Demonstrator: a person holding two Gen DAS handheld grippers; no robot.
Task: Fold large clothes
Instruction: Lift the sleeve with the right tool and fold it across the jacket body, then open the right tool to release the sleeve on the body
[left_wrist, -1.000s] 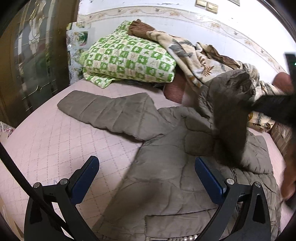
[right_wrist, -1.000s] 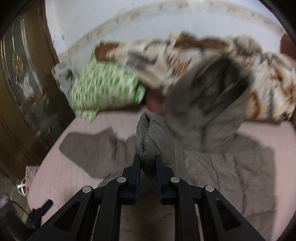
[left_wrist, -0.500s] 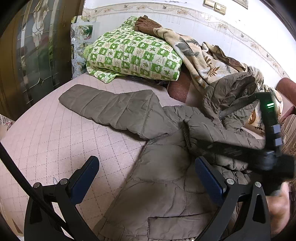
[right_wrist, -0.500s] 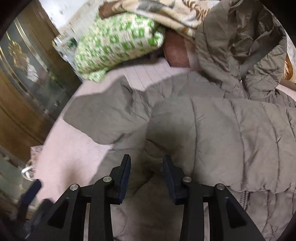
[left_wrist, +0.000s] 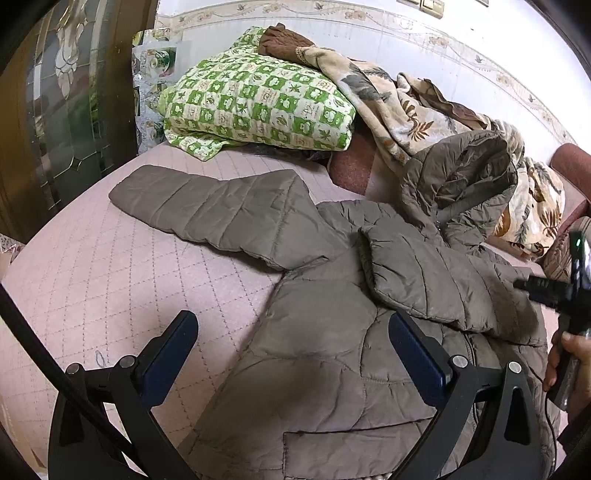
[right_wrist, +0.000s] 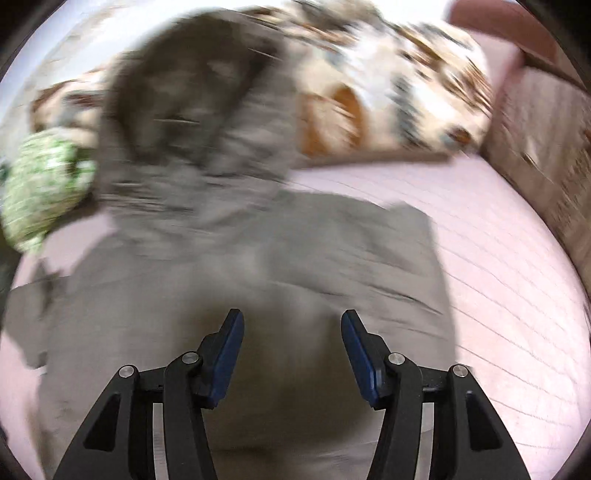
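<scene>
Jacket (left_wrist: 332, 325) flat mid-bed (left_wrist: 92, 288), one sleeve (left_wrist: 424, 280) folded across chest. Left gripper (left_wrist: 293, 347) and right gripper (right_wrist: 291, 339) both spread, empty. Risk: puffy sleeve springs back unpinned.

No legible text, label, brand or number appears; the green checked quilt (left_wrist: 258, 107) carries only small, unreadable motifs.

One jacket (left_wrist: 332, 332), one green-checked quilt (left_wrist: 258, 107), one leaf-patterned blanket (left_wrist: 406, 118) and two tools (left tool (left_wrist: 293, 354), right tool (right_wrist: 291, 343)) are counted.
</scene>
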